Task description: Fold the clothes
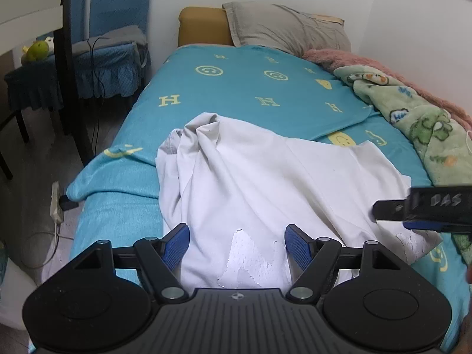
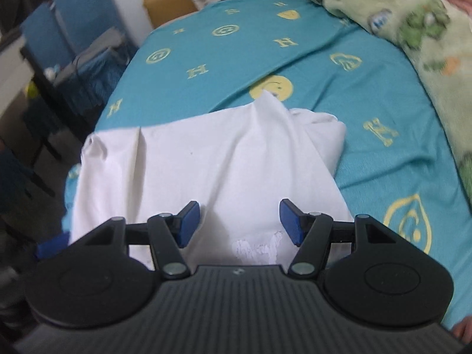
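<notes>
A white garment (image 1: 250, 177) lies rumpled on the teal bedspread (image 1: 236, 88), bunched into folds at its far left. My left gripper (image 1: 237, 243) is open just above the garment's near edge, holding nothing. My right gripper (image 2: 239, 221) is open over the same garment (image 2: 206, 159), near its right side, also empty. The right gripper shows in the left wrist view (image 1: 413, 209) from the side, over the garment's right corner. A cracked white print (image 2: 259, 247) shows on the cloth between the right fingers.
A grey pillow (image 1: 289, 26) and a tan headboard (image 1: 203, 26) are at the far end. A green cartoon blanket (image 1: 419, 118) and a pink blanket (image 1: 368, 62) lie along the right wall. Blue-covered chairs (image 1: 109, 47) and a power strip (image 1: 56, 203) are left of the bed.
</notes>
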Demonstrator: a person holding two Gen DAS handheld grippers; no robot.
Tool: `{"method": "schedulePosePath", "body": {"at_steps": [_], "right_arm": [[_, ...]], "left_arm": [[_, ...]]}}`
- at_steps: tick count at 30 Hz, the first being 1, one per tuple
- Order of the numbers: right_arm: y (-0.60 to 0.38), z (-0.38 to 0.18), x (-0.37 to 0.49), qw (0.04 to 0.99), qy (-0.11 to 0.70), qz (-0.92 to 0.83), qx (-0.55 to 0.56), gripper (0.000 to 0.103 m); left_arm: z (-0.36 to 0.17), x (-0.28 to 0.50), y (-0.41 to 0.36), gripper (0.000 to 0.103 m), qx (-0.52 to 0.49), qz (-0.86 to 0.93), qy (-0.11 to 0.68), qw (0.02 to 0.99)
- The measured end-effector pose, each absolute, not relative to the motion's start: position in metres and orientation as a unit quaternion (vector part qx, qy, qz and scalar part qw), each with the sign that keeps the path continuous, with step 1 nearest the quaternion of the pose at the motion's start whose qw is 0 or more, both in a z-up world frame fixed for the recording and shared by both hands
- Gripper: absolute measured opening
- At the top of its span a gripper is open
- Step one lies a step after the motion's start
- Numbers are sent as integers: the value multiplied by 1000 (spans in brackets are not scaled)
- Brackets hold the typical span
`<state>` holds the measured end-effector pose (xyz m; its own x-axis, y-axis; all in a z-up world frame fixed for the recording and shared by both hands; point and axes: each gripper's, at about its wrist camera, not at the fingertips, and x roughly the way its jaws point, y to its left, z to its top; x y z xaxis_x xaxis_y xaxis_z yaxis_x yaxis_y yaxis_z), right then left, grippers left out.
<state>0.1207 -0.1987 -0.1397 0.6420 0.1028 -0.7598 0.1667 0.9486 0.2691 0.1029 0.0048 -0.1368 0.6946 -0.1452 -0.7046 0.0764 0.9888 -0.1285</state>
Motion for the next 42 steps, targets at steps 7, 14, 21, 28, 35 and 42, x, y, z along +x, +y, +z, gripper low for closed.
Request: {"method": "schedulePosePath", "body": {"at_steps": [7,14,21,28,35,42], "right_arm": [[-223,-125,97,869,412,-66,265,74],[-232,-132,77,830,412,-68,370,83],[-261,-174,74,757,421,-116,487,83],[-265,-202,83,719,387,-91,570,76],[-270,-209,91,717,392,-91,568,23],[-267,-184,88,744,359,-43,561,13]], "left_arm": [[-137,104,5,74,-50,-59,388,918],[-135,106,6,74,-61,-55,392,916],[-136,107,5,75,-66,-52,395,915],[-137,108,5,75,-70,-51,396,914],[-123,104,9,73,-86,-65,378,920],[-69,75,25,80,-216,-175,308,910]]}}
